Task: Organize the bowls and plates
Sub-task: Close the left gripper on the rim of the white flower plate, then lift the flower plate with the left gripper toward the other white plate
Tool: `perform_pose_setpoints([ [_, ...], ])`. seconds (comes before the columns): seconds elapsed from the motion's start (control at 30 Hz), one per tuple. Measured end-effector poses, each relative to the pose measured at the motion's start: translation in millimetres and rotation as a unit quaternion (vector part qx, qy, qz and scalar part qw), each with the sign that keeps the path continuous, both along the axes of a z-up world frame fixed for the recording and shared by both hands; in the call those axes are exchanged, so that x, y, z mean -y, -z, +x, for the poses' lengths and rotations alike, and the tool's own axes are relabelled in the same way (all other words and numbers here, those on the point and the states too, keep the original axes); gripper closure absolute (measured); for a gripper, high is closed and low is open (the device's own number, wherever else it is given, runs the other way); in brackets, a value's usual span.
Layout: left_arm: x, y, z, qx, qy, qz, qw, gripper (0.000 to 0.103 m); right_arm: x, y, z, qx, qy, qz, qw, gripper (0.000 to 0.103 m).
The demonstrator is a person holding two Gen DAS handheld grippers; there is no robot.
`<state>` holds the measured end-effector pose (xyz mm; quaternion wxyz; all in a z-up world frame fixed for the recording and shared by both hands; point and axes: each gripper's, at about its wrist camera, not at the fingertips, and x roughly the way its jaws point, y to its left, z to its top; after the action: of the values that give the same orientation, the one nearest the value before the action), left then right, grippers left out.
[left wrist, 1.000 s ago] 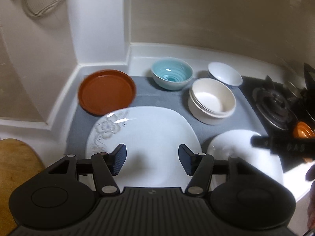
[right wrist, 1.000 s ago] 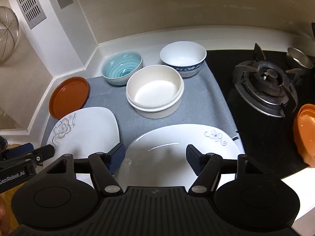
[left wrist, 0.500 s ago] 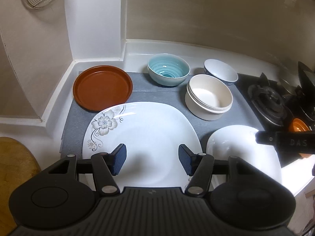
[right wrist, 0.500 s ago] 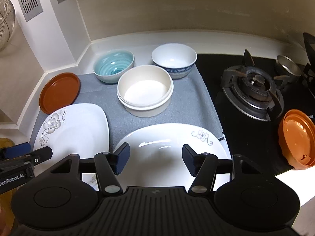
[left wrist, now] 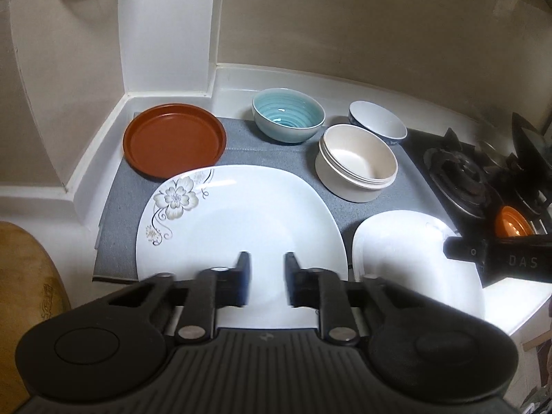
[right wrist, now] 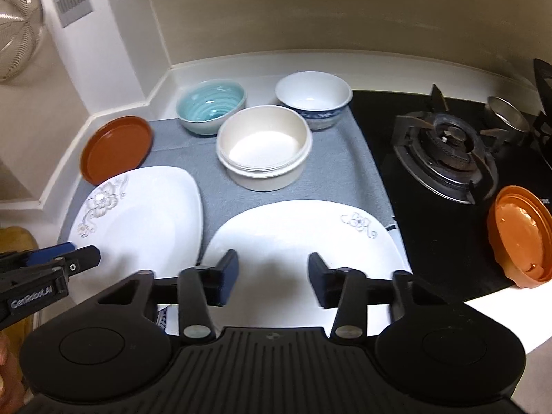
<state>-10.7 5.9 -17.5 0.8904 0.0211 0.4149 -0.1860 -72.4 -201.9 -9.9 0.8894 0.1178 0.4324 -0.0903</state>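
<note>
Two white square flower plates lie on a grey mat (left wrist: 248,151): the left plate (left wrist: 238,220) (right wrist: 138,217) and the right plate (left wrist: 407,252) (right wrist: 296,234). A brown round plate (left wrist: 174,139) (right wrist: 115,148), a teal bowl (left wrist: 288,119) (right wrist: 210,107), stacked cream bowls (left wrist: 357,162) (right wrist: 264,146) and a blue-patterned white bowl (left wrist: 377,126) (right wrist: 314,98) stand behind. My left gripper (left wrist: 265,283) hovers over the left plate's near edge, jaws narrowed with a gap, holding nothing. My right gripper (right wrist: 272,283) is open over the right plate's near edge.
A gas stove (right wrist: 445,148) sits right of the mat, with an orange dish (right wrist: 521,234) on its front edge and a metal cup (right wrist: 505,117) behind. Walls enclose the back and left. A wooden board (left wrist: 24,289) lies at the left.
My left gripper's jaws have closed partway, and the right gripper's have narrowed a little. Both grippers have pulled back slightly from the plates.
</note>
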Motion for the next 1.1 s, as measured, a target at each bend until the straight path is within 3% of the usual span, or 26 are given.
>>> perform_pose_setpoints([
  [0.07,-3.9,1.4,-1.4,0.001,-0.001,-0.004,1.0000,0.089,-6.2,-1.1,-0.8,0.007,-0.014,-0.004,1.000,0.074],
  [0.13,-10.2,2.1,-1.7,0.001,-0.007,-0.007,1.0000,0.089,-13.0,-3.0,-0.8,0.017,-0.027,0.001,0.999,0.077],
  [0.33,-41.7,11.3,10.6,0.002,-0.052,-0.004,0.9987,0.089,-33.1,-4.6,6.4,0.032,-0.079,0.006,0.996,0.076],
  [0.5,-67.5,20.2,28.4,-0.005,-0.083,0.001,0.9965,0.089,-35.2,0.2,21.2,0.031,-0.079,0.029,0.996,0.076],
  [0.73,-74.5,32.9,49.5,-0.027,-0.107,0.013,0.9939,0.085,-41.0,12.3,54.5,0.036,-0.099,0.039,0.994,0.076],
  [0.9,-76.5,40.4,57.3,-0.038,-0.121,0.023,0.9917,0.074,-48.5,28.7,82.1,0.022,-0.113,0.033,0.993,0.075],
  [1.1,-81.7,45.7,62.4,-0.046,-0.130,0.027,0.9901,0.074,-54.7,48.5,105.7,0.001,-0.132,0.020,0.991,0.069],
])
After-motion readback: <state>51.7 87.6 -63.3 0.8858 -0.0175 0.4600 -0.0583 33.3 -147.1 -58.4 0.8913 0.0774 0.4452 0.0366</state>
